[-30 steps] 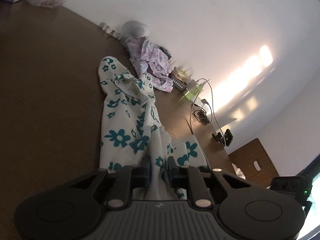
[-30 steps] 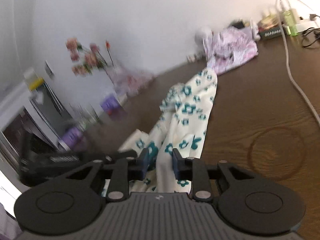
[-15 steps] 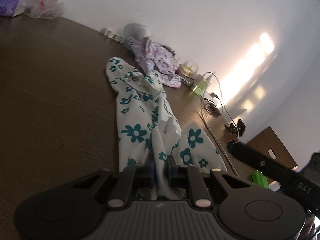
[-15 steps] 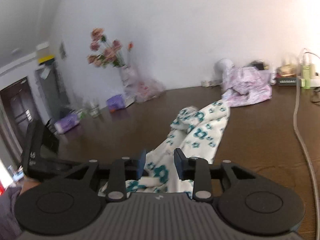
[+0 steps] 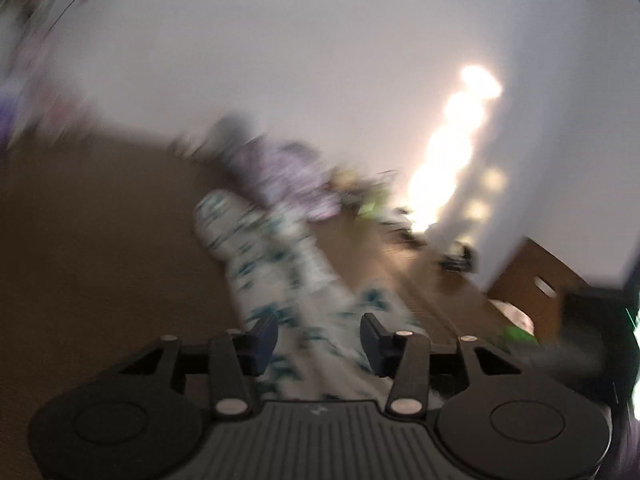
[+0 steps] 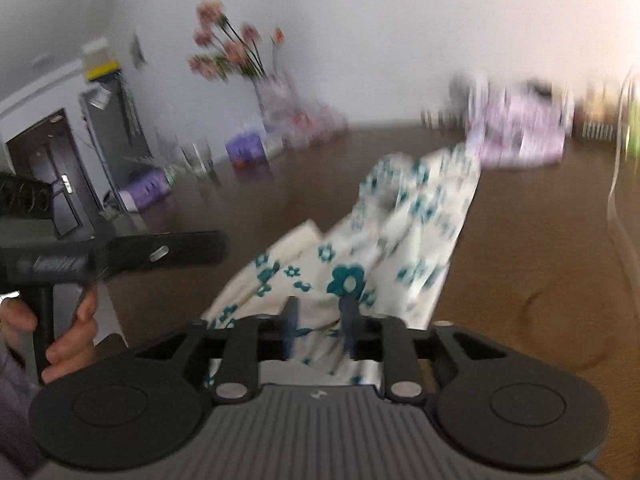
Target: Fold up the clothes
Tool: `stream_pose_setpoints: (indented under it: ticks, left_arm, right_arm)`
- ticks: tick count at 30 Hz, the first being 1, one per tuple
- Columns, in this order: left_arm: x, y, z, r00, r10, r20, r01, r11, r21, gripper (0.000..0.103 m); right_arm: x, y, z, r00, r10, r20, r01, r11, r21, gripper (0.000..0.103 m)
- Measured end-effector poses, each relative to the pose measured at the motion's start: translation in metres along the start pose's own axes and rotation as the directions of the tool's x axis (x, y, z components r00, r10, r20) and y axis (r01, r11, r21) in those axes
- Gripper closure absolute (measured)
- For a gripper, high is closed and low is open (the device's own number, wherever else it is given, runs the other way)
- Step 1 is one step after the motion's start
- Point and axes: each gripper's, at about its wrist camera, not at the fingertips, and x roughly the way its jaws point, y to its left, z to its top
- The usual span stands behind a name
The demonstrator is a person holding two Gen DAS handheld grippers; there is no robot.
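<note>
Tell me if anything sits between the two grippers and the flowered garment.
Nothing visible does. The flowered garment lies on the brown table directly ahead of both the left gripper and the right gripper, running between their open fingers. The purple garment lies beyond its far end, not in the way.

Both fisheye views were smeared by motion blur and bent at the edges. A blown-out sunlight patch (image 5: 456,152) glared on the wall (image 5: 320,60); the table (image 5: 80,240) lay dim.
</note>
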Motion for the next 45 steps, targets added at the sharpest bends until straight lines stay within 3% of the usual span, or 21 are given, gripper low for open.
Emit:
stream_pose_setpoints:
  ticks: [2,4,8,11,14,16,17,18,19,20,23,27,30,32,35,38,39,41,42,44,45]
  left_arm:
    - [-0.014,-0.019,-0.004,0.997,-0.081,-0.007,0.081,0.977,0.198,0.042]
    - [-0.018,-0.034,-0.009,0.988,-0.135,-0.073,0.153,0.912,0.380,0.037]
    - [0.010,-0.053,-0.026,0.966,-0.041,-0.256,0.194,0.770,0.608,0.038]
    - [0.024,-0.050,-0.029,0.949,0.000,-0.315,0.227,0.691,0.686,0.052]
    - [0.029,-0.047,-0.024,0.934,-0.006,-0.357,0.275,0.650,0.709,0.056]
    - [0.031,-0.045,-0.028,0.925,0.008,-0.379,0.298,0.603,0.740,0.059]
    - [0.032,-0.043,-0.031,0.921,0.016,-0.389,0.309,0.579,0.754,0.060]
    - [0.032,-0.042,-0.032,0.914,0.023,-0.405,0.322,0.565,0.760,0.064]
    - [0.033,-0.040,-0.034,0.907,0.030,-0.420,0.336,0.552,0.763,0.070]
    - [0.034,-0.038,-0.035,0.899,0.037,-0.436,0.350,0.538,0.767,0.072]
    - [0.035,-0.026,-0.031,0.879,0.003,-0.477,0.391,0.569,0.723,0.082]
    - [0.032,-0.018,-0.028,0.867,-0.008,-0.498,0.410,0.579,0.705,0.086]
    - [0.029,-0.013,-0.025,0.867,-0.013,-0.498,0.395,0.627,0.672,0.084]
    - [0.023,-0.013,-0.023,0.874,0.005,-0.486,0.375,0.632,0.679,0.081]
    - [0.011,-0.015,-0.019,0.891,0.000,-0.454,0.346,0.647,0.680,0.077]
    - [0.013,-0.026,-0.024,0.902,-0.026,-0.431,0.347,0.638,0.687,0.066]
    - [0.016,-0.031,-0.027,0.904,-0.030,-0.427,0.348,0.632,0.693,0.066]
    - [0.024,-0.033,-0.028,0.904,-0.009,-0.428,0.339,0.626,0.702,0.077]
    - [0.029,-0.034,-0.028,0.903,0.002,-0.429,0.334,0.623,0.707,0.080]
    - [0.032,-0.033,-0.024,0.896,-0.002,-0.444,0.339,0.648,0.682,0.080]
    - [0.032,-0.034,-0.025,0.896,0.007,-0.444,0.337,0.642,0.689,0.082]
  right_arm:
    - [-0.017,0.009,-0.005,1.000,-0.017,-0.023,0.014,0.992,-0.125,0.052]
    - [-0.021,0.022,-0.012,0.997,-0.052,-0.065,0.036,0.972,-0.231,0.051]
    - [-0.014,0.035,-0.017,0.991,-0.068,-0.117,0.026,0.942,-0.334,0.054]
    - [-0.009,0.040,-0.019,0.986,-0.069,-0.154,0.003,0.921,-0.389,0.055]
    - [-0.003,0.045,-0.021,0.979,-0.072,-0.191,-0.021,0.897,-0.441,0.056]
    - [0.001,0.048,-0.022,0.974,-0.075,-0.216,-0.038,0.879,-0.475,0.063]
    - [0.002,0.050,-0.022,0.971,-0.077,-0.228,-0.047,0.870,-0.491,0.068]
    - [0.004,0.051,-0.023,0.968,-0.079,-0.240,-0.056,0.860,-0.507,0.087]
    - [0.006,0.053,-0.023,0.964,-0.081,-0.252,-0.065,0.850,-0.523,0.097]
    - [0.008,0.055,-0.024,0.961,-0.084,-0.264,-0.075,0.840,-0.538,0.099]
    - [0.003,0.056,-0.023,0.952,-0.083,-0.295,-0.109,0.808,-0.579,0.101]
    - [-0.014,0.057,-0.031,0.936,-0.094,-0.340,-0.136,0.793,-0.594,0.101]
    - [-0.021,0.055,-0.034,0.942,-0.111,-0.316,-0.090,0.826,-0.557,0.102]
    - [-0.032,0.052,-0.033,0.959,-0.107,-0.262,-0.042,0.862,-0.505,0.098]
    - [-0.044,0.036,-0.028,0.983,-0.046,-0.177,-0.002,0.964,-0.265,0.073]
    - [-0.032,0.029,-0.034,0.990,-0.029,-0.138,0.009,0.990,-0.139,0.066]
    - [-0.025,0.028,-0.037,0.991,-0.027,-0.130,0.013,0.994,-0.108,0.067]
    - [-0.014,0.030,-0.040,0.990,-0.004,-0.139,-0.008,0.997,-0.083,0.081]
    - [-0.010,0.030,-0.041,0.989,-0.005,-0.150,-0.007,0.997,-0.081,0.101]
    - [-0.007,0.031,-0.041,0.984,-0.011,-0.176,-0.001,0.997,-0.073,0.102]
    - [-0.007,0.031,-0.037,0.981,-0.013,-0.192,0.001,0.998,-0.064,0.103]
